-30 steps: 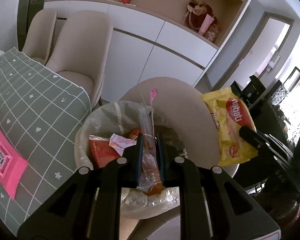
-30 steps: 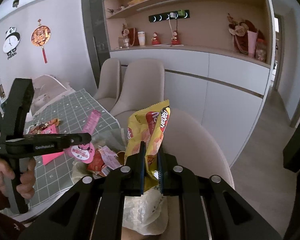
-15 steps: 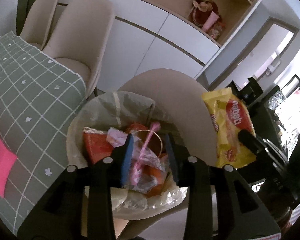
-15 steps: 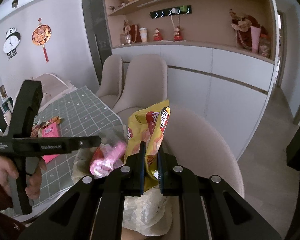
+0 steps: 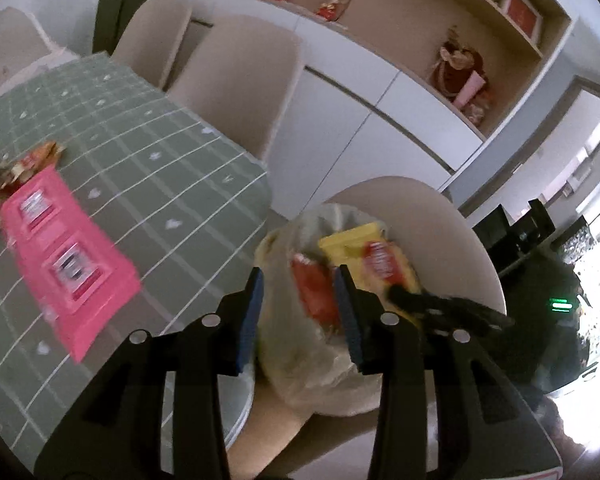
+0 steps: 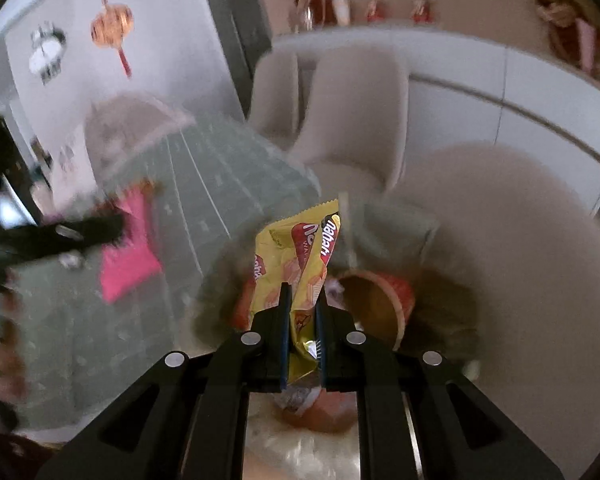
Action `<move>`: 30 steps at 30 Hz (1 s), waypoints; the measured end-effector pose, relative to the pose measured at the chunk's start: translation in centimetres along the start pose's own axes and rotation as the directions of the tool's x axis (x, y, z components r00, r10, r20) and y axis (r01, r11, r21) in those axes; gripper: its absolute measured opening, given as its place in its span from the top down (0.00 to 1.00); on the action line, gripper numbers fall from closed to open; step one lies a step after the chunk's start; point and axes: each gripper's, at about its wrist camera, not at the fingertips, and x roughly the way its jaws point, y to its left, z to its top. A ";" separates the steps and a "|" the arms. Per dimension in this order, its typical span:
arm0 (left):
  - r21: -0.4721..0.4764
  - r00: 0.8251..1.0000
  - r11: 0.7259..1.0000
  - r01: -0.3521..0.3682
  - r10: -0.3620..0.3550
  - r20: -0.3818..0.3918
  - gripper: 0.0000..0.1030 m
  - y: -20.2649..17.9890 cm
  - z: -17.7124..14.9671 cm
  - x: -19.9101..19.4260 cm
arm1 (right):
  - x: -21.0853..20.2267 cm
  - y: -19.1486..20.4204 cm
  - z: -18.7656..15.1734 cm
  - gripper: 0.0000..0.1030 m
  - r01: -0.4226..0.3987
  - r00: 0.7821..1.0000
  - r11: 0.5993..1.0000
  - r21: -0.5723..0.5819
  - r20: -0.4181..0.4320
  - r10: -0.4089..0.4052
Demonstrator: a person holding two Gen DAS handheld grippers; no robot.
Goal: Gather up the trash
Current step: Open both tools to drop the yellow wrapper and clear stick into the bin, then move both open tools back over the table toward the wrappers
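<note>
Left gripper jaws now spread, empty, swung back toward tabletop; its wrapper dropped. Right gripper pinches yellow snack bag, lowered over bin; release likely next.

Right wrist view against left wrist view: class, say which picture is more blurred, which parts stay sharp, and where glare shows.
Right wrist view: heavy motion smear over walls and table; the right gripper and the yellow wrapper it pinches stay fairly crisp. Left wrist view: milder blur, soft on the pink packet, with blown-out glare at the right edge. Both bend straight lines, fisheye fashion.
</note>
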 end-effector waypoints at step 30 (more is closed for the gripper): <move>-0.173 0.973 0.963 -0.205 0.220 0.074 0.66 13.1 -3.3 -7.2 | -4.8 2.0 1.1 0.64 0.063 0.992 0.997 0.050 0.105 -0.068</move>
